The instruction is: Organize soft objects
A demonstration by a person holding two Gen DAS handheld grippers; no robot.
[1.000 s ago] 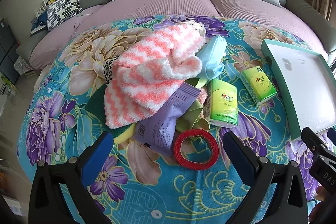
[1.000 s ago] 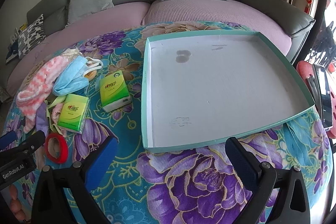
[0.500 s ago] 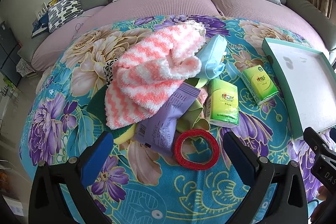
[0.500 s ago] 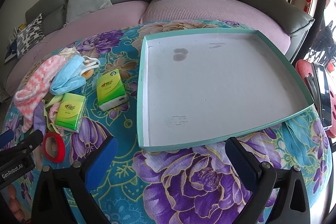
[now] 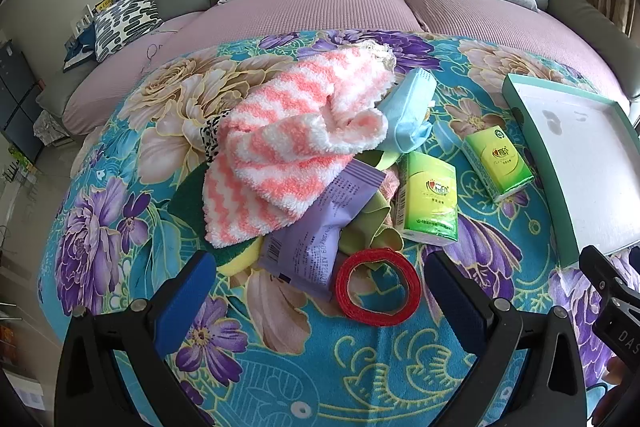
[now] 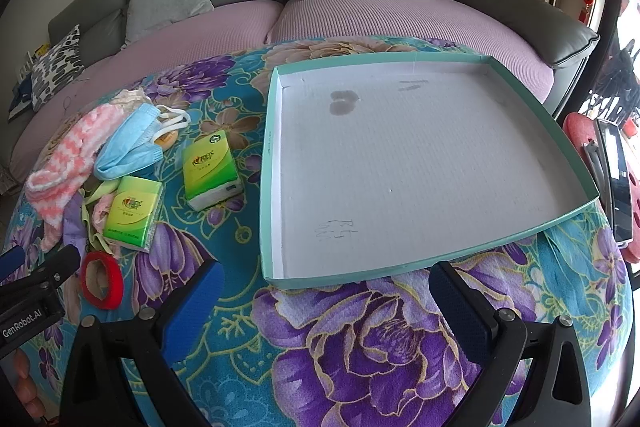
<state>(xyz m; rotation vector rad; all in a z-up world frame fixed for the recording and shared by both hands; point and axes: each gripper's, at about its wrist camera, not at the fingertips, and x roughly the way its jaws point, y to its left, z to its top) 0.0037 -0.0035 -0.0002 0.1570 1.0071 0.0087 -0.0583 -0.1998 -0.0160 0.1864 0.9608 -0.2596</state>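
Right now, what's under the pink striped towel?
The pink striped towel overlaps a purple packet, a yellow-green sponge and a spotted cloth. Anything beneath its middle is covered.

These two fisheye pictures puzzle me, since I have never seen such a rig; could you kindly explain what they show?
No robot here: a person holds one two-finger gripper in each hand, each with a camera looking along its blue-padded fingers. The left gripper is open and empty above a flowered blanket, facing a pile: a pink striped towel, a blue face mask, a purple packet, a red ring and two green tissue packs. The right gripper, also open and empty, faces an empty teal tray.
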